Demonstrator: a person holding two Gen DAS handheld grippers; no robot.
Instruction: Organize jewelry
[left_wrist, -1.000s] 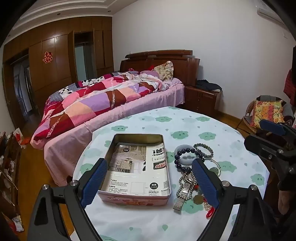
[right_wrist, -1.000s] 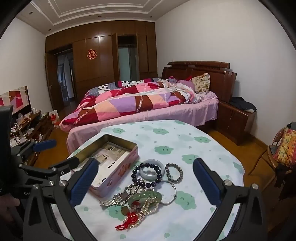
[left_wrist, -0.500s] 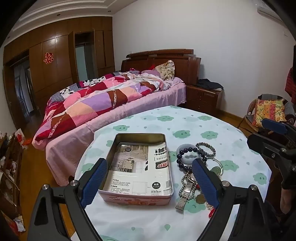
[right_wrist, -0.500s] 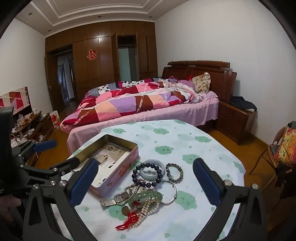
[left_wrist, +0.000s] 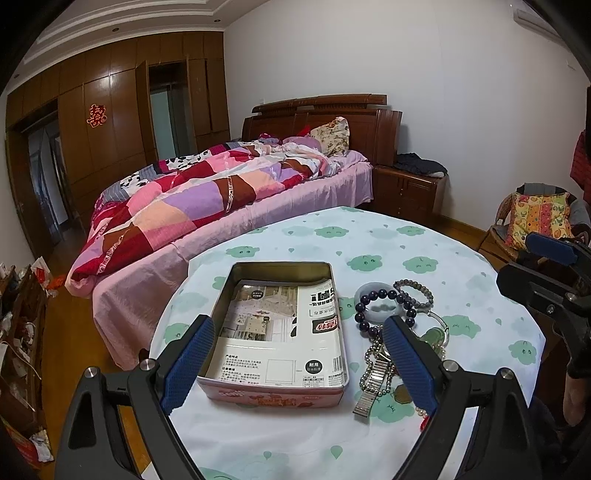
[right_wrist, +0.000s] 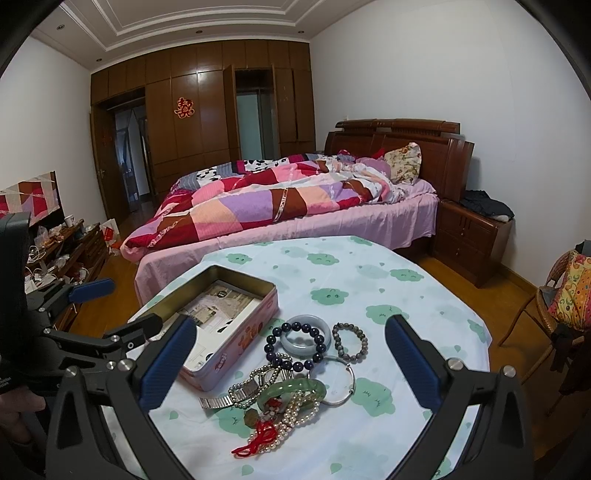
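Note:
A pink tin box lies open on the round table, lined with printed paper. To its right is a heap of jewelry: a dark bead bracelet around a pale jade bangle, a grey bead bracelet, a silver ring bangle, a green bangle, a metal watch band, pearls with a red tassel. My left gripper is open, above the box's near end. My right gripper is open, above the heap.
The table wears a white cloth with green clouds. Behind it stands a bed with a patchwork quilt and a wooden nightstand. A wicker chair with a yellow cushion is at right; a cluttered low cabinet at left.
The left wrist view has shifted slightly, so the box and jewelry sit a little further right and lower. The right gripper has hardly moved. Both stay open.

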